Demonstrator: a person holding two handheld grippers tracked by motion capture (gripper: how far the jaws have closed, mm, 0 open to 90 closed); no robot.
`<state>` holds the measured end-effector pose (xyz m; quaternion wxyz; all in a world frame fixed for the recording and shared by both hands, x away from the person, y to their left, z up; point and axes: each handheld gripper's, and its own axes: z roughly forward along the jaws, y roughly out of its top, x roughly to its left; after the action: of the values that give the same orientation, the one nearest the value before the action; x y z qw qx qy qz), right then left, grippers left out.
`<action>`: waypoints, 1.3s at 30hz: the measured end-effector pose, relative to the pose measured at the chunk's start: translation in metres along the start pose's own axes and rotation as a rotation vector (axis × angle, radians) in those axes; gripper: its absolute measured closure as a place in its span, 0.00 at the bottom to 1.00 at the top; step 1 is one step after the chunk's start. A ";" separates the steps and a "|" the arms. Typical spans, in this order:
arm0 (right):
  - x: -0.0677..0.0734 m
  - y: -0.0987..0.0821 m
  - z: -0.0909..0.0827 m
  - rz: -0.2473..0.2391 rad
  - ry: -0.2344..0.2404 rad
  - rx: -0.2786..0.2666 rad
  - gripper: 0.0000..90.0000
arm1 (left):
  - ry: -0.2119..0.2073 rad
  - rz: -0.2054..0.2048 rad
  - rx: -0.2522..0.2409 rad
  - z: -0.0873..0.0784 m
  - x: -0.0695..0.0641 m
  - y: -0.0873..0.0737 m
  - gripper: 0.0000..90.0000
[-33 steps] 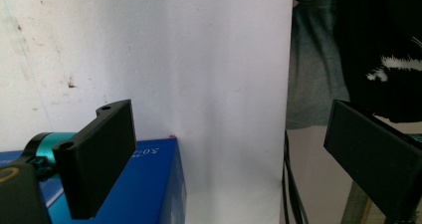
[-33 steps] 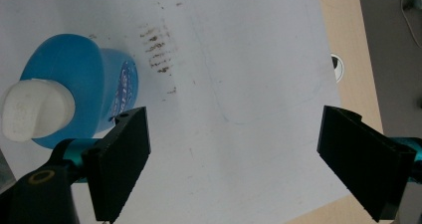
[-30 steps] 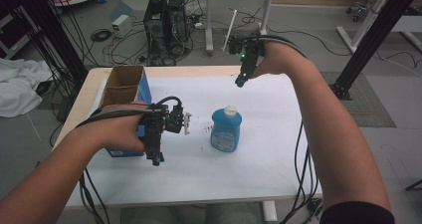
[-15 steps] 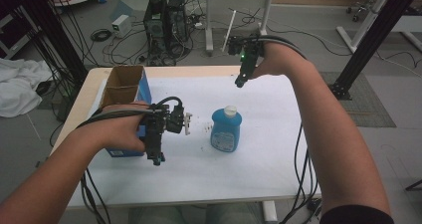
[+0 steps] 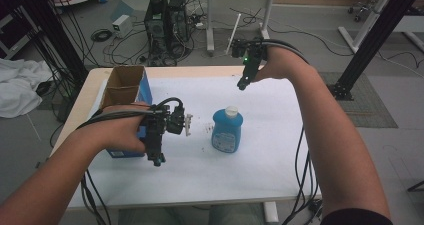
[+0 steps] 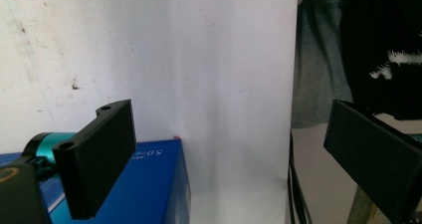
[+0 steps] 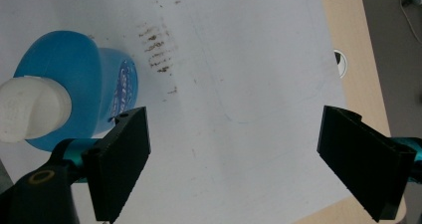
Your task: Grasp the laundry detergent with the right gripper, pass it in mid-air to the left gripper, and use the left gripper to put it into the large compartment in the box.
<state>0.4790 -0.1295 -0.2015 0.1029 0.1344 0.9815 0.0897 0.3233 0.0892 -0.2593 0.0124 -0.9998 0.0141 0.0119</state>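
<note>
Bottle point(image 5: 227, 130) upright between left gripper point(image 5: 157, 160) and right gripper point(image 5: 242, 85), both wide apart.

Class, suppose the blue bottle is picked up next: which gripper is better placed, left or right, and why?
Probably the right gripper: its jaws stand wide open, looking down at the blue bottle. The left gripper points toward the table's near edge, beside the blue box.

Bottle point(image 5: 227, 130) mid-table point(image 5: 280, 185), open box point(image 5: 123, 92) well apart at its left edge.
</note>
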 end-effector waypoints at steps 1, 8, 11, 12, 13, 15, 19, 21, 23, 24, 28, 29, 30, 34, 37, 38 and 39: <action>-0.001 -0.003 0.000 0.005 0.002 -0.009 0.14 | -0.002 -0.010 -0.002 0.001 0.000 0.000 0.07; -0.001 -0.014 -0.002 0.038 0.018 -0.095 0.14 | -0.007 -0.007 0.011 0.002 -0.002 0.001 0.07; 0.000 -0.021 -0.005 0.053 0.043 -0.178 0.14 | -0.003 -0.007 0.012 0.003 -0.003 0.002 0.07; 0.000 -0.021 -0.005 0.053 0.043 -0.178 0.14 | -0.003 -0.007 0.011 0.002 -0.003 0.002 0.07; 0.001 -0.024 -0.006 0.059 0.047 -0.216 0.14 | -0.003 -0.011 0.012 0.003 -0.003 0.002 0.07; 0.003 -0.028 -0.006 0.065 0.058 -0.258 0.14 | 0.015 0.001 0.010 0.002 -0.003 0.002 0.07; 0.008 -0.033 -0.005 0.085 0.070 -0.318 0.14 | 0.033 0.011 0.004 0.002 -0.004 0.003 0.07; 0.013 -0.037 -0.003 0.102 0.082 -0.381 0.14 | -0.002 -0.008 0.010 0.003 -0.006 0.003 0.07; 0.014 -0.039 -0.002 0.102 0.087 -0.406 0.14 | -0.001 -0.007 0.002 0.004 -0.006 0.003 0.07; 0.015 -0.040 -0.001 0.108 0.099 -0.439 0.14 | 0.013 0.008 0.000 0.004 -0.006 0.004 0.07; 0.018 -0.047 0.005 0.153 0.122 -0.557 0.14 | -0.001 -0.007 -0.003 0.006 -0.008 0.003 0.07; 0.018 -0.047 0.005 0.153 0.122 -0.557 0.14 | 0.012 0.009 -0.003 0.006 -0.007 0.003 0.07; 0.019 -0.049 0.008 0.166 0.117 -0.585 0.14 | 0.000 -0.005 -0.004 0.006 -0.008 0.003 0.07; 0.019 -0.052 0.013 0.179 0.106 -0.625 0.14 | 0.007 0.000 -0.008 0.007 -0.008 0.001 0.07; 0.019 -0.056 0.017 0.204 0.103 -0.671 0.14 | 0.007 -0.010 -0.010 0.007 -0.008 -0.001 0.07; 0.019 -0.058 0.019 0.212 0.101 -0.693 0.14 | 0.008 -0.011 -0.012 0.007 -0.008 -0.001 0.07; 0.020 -0.062 0.021 0.223 0.096 -0.712 0.14 | 0.017 0.001 -0.013 0.007 -0.008 -0.001 0.07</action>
<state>0.4497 -0.1791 -0.2380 0.0864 0.1920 0.8719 0.4421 0.3157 0.0904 -0.2662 0.0059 -0.9999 0.0144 0.0033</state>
